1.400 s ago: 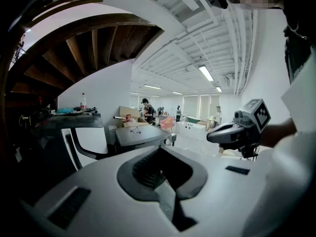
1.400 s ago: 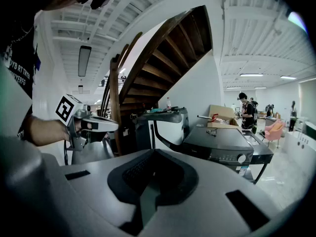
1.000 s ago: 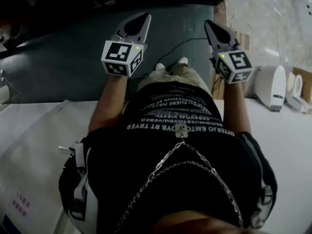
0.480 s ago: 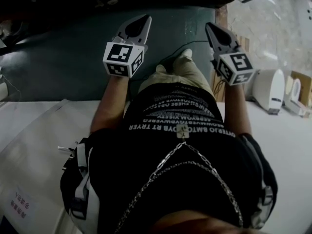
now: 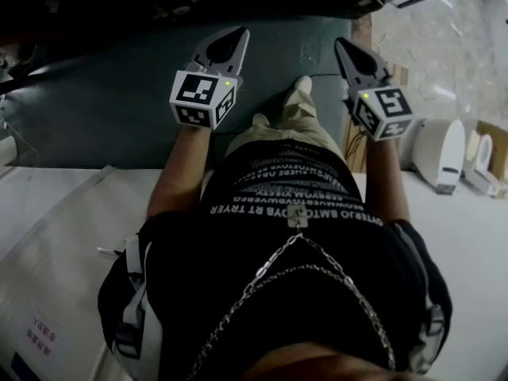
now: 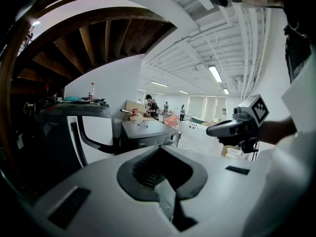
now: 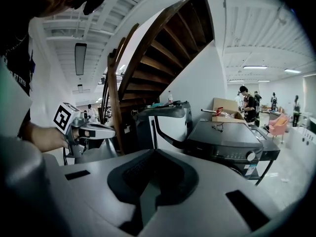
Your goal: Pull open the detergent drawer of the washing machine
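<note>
Still shut: left tool [image 5: 238,33] | right tool [image 5: 341,44] | leg [image 5: 295,108] now forward (mid-step)

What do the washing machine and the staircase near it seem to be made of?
Washing machine: probably painted metal or plastic, dark grey, smooth with a soft sheen on its top. Staircase: apparently wood, brown and matte, with separate plank treads visible from below.

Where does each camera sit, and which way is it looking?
Head view: on the person's head, looking steeply down at the black printed shirt, both forearms, the left tool and right tool.
Left gripper view: on the left tool, looking along its shut jaws at the dark grey washing machine; the right tool shows.
Right gripper view: on the right tool, facing likewise; the left tool shows.
Shared: that washing machine.
</note>
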Motion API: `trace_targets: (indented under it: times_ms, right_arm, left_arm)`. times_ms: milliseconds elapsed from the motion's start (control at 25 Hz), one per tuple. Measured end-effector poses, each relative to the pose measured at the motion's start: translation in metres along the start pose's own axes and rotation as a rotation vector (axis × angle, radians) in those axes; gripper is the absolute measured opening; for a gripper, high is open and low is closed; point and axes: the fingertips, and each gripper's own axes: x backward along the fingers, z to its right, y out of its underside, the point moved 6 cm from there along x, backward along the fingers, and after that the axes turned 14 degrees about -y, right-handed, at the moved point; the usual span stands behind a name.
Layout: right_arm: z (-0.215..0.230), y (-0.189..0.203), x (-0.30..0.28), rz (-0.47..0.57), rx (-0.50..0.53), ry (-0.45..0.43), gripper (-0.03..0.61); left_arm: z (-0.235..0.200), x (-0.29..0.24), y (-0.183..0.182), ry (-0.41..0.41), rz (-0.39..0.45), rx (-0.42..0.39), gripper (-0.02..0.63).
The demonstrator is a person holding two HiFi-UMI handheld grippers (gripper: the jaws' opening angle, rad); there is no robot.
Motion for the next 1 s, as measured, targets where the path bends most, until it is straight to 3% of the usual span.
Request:
trace_targets:
  times_ms: [360,1000]
  right_arm:
    - [0.064,-0.002,-0.002,-0.023,-0.024,0.020,0.003]
    - [0.139,-0.031,-0.020,0.001,-0.019,0.008,0.003]
  left_arm:
    - [0.019,-0.061,-0.012,0.037,-0.018,0.007,0.003]
    - [0.011,-0.127,-0.044,-0.008,-0.020,0.000,0.003]
